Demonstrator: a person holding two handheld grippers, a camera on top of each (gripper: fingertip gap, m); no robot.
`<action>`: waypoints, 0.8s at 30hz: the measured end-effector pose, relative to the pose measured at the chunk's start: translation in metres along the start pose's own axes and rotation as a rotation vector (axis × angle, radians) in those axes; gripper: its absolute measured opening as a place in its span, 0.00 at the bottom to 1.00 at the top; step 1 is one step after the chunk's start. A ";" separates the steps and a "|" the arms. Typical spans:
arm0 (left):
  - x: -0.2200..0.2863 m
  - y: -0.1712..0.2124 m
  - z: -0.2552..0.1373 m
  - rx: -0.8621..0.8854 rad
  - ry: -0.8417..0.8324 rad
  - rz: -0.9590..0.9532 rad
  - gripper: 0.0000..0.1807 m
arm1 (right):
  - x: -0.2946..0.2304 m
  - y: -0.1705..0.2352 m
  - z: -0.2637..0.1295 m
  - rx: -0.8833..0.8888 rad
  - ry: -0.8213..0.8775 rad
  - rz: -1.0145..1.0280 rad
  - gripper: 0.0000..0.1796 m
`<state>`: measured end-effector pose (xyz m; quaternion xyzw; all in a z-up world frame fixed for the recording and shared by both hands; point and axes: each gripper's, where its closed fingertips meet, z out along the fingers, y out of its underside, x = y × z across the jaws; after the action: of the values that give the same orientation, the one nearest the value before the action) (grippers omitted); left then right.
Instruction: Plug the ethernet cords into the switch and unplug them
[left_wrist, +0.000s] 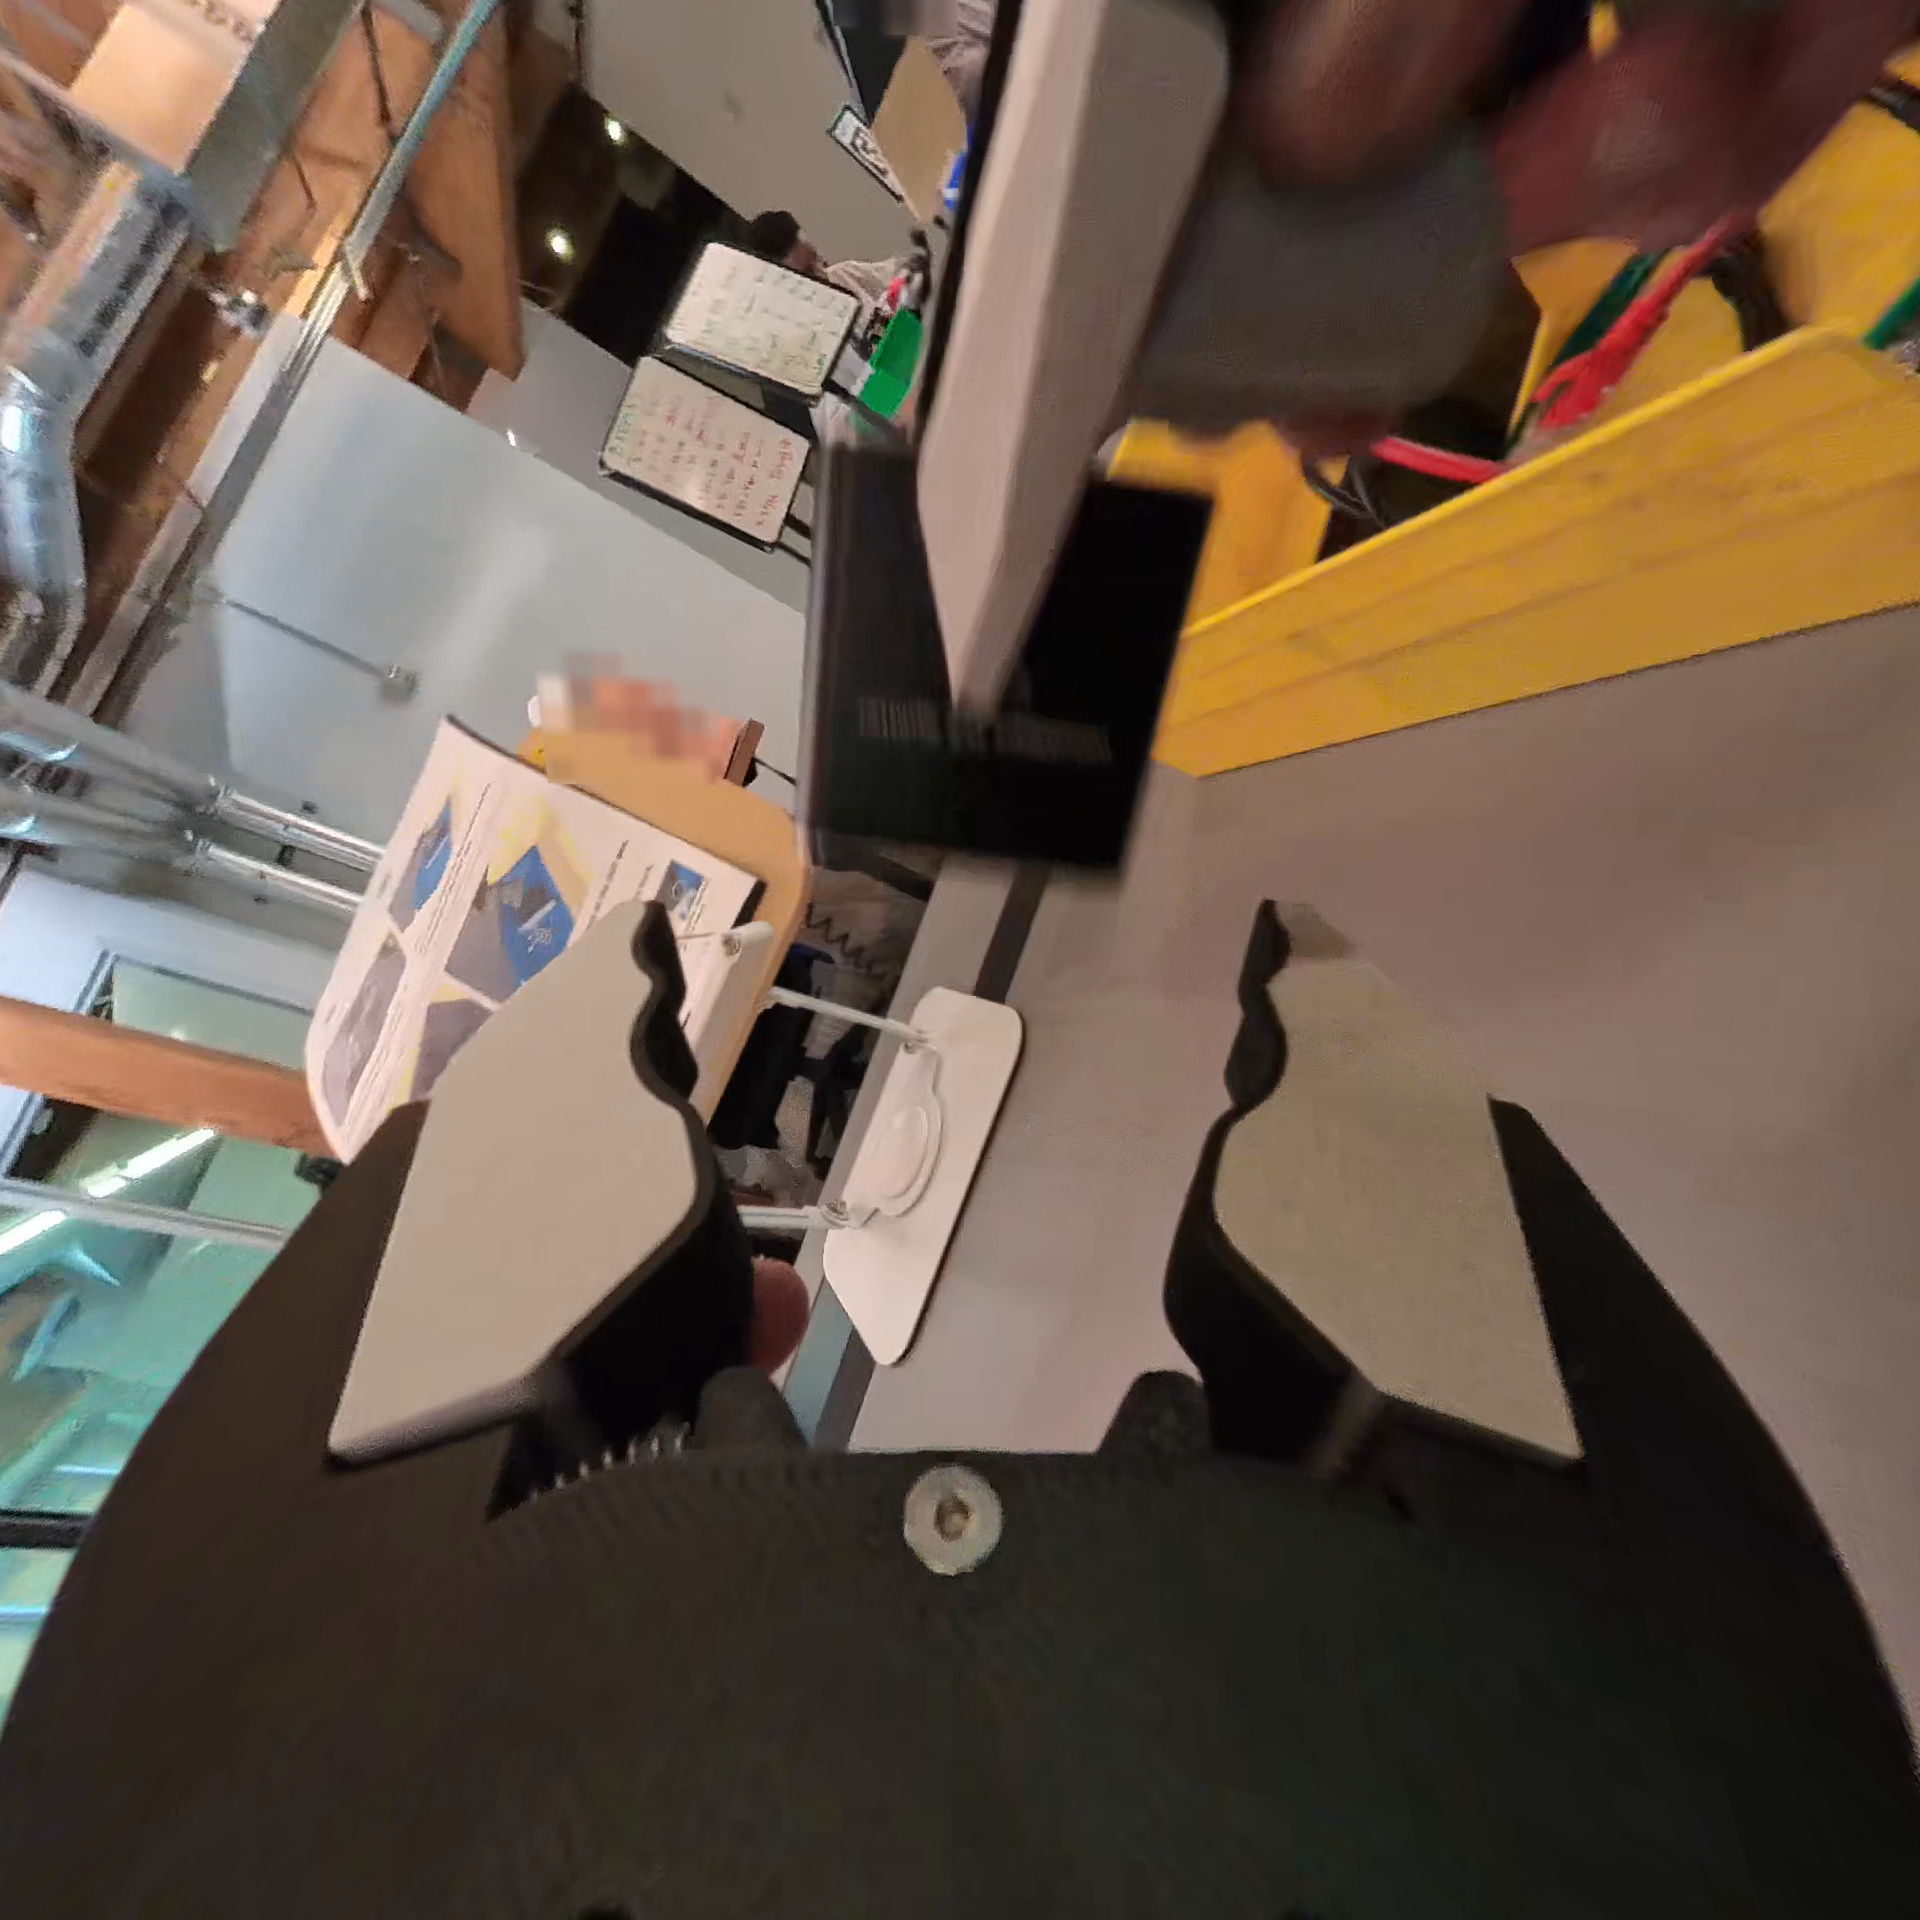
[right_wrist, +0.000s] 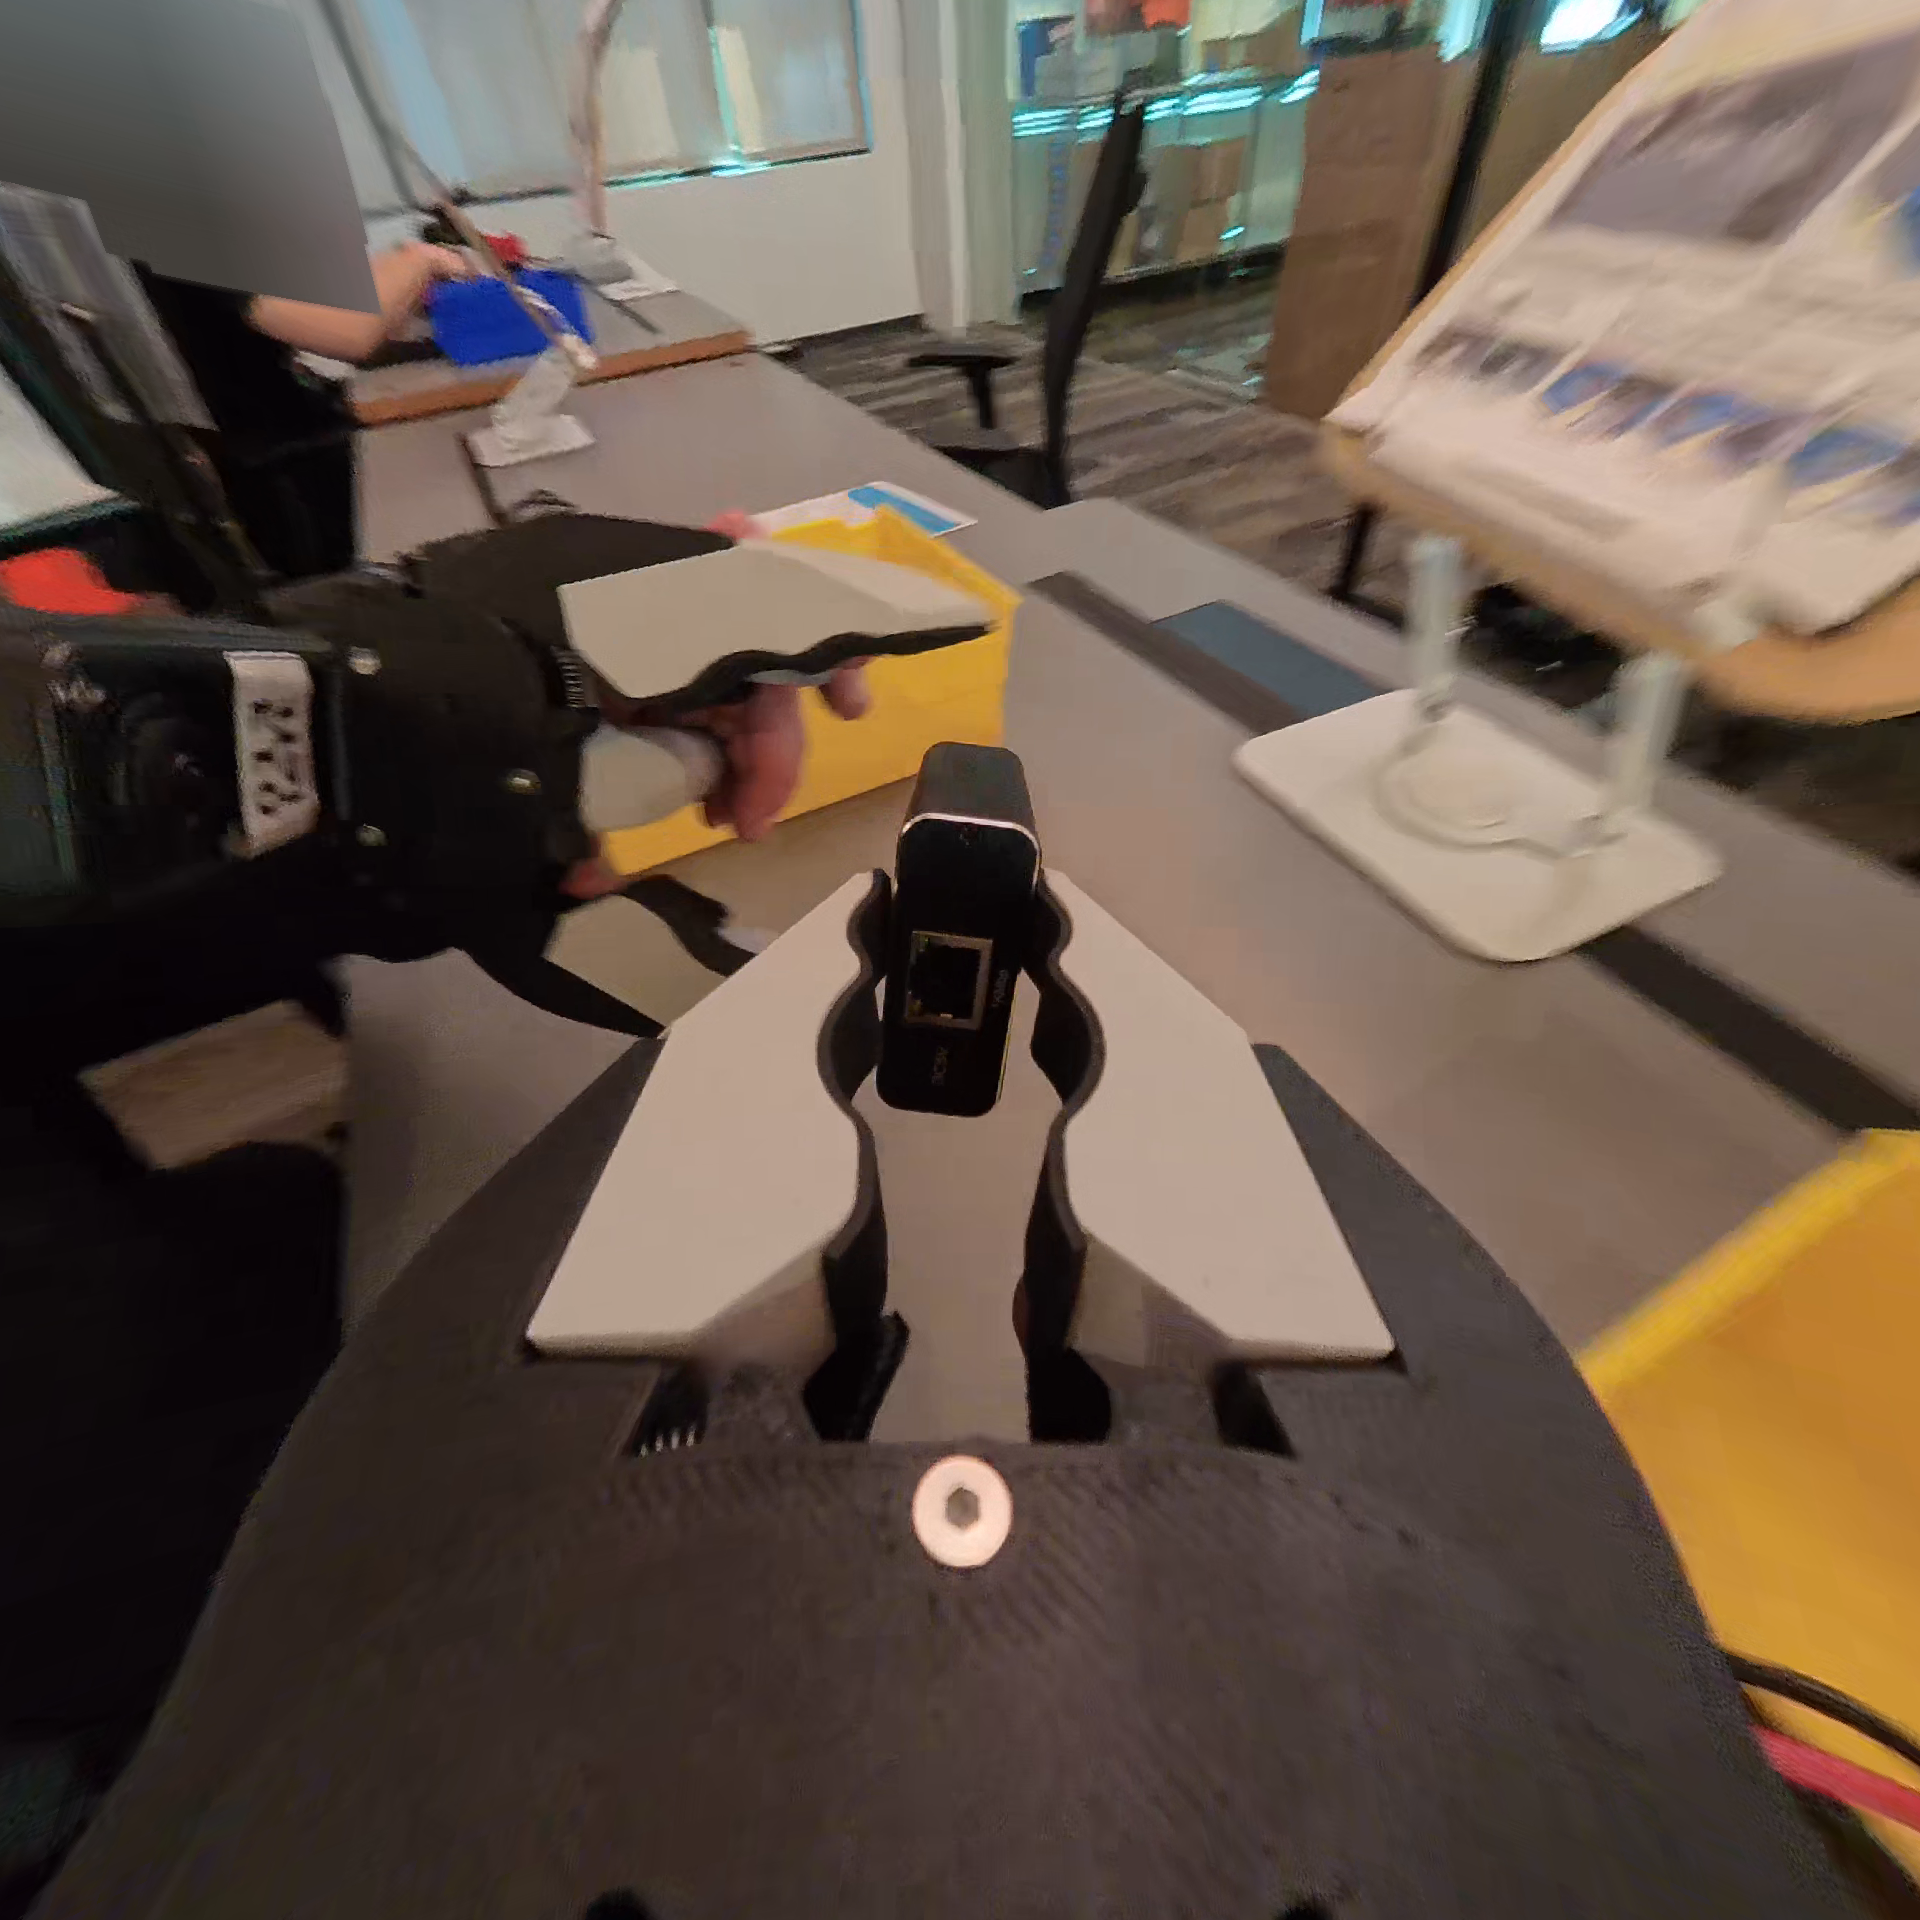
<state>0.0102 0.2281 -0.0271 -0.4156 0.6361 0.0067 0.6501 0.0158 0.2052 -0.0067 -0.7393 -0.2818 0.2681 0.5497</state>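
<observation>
My right gripper (right_wrist: 961, 904) is shut on a small black switch (right_wrist: 951, 977) and holds it upright above the grey table (right_wrist: 1299, 987), with one ethernet port facing the camera. No cord is in the port. In the left wrist view the switch (left_wrist: 977, 717) shows as a blurred black box, pinched by a right gripper finger (left_wrist: 1060, 312). My left gripper (left_wrist: 956, 966) is open and empty, just short of the switch. One of its grey fingers (right_wrist: 769, 618) shows to the left of the switch. Red and green cords (left_wrist: 1621, 322) lie in a yellow bin (left_wrist: 1558, 582).
A white stand (right_wrist: 1475, 831) holding a printed sheet (right_wrist: 1662, 364) stands at the table's right. A second yellow bin (right_wrist: 914, 675) sits behind the left gripper. A black chair (right_wrist: 1070, 312) and a person with a blue bin (right_wrist: 509, 312) are farther back. Less than 4 cm separates the two grippers' tips.
</observation>
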 end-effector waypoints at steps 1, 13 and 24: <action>-0.006 0.004 -0.001 -0.003 -0.005 -0.022 0.53 | 0.015 -0.011 -0.013 0.000 0.056 -0.048 0.12; -0.001 0.037 -0.001 -0.098 0.126 -0.072 0.19 | 0.233 0.063 -0.091 -0.699 0.375 -0.114 0.13; -0.003 0.048 0.003 -0.120 0.148 -0.116 0.20 | 0.251 0.176 -0.062 -0.952 0.177 0.173 0.12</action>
<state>-0.0140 0.2626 -0.0502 -0.4891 0.6557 -0.0236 0.5747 0.2562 0.3009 -0.1821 -0.9490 -0.2629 0.0906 0.1484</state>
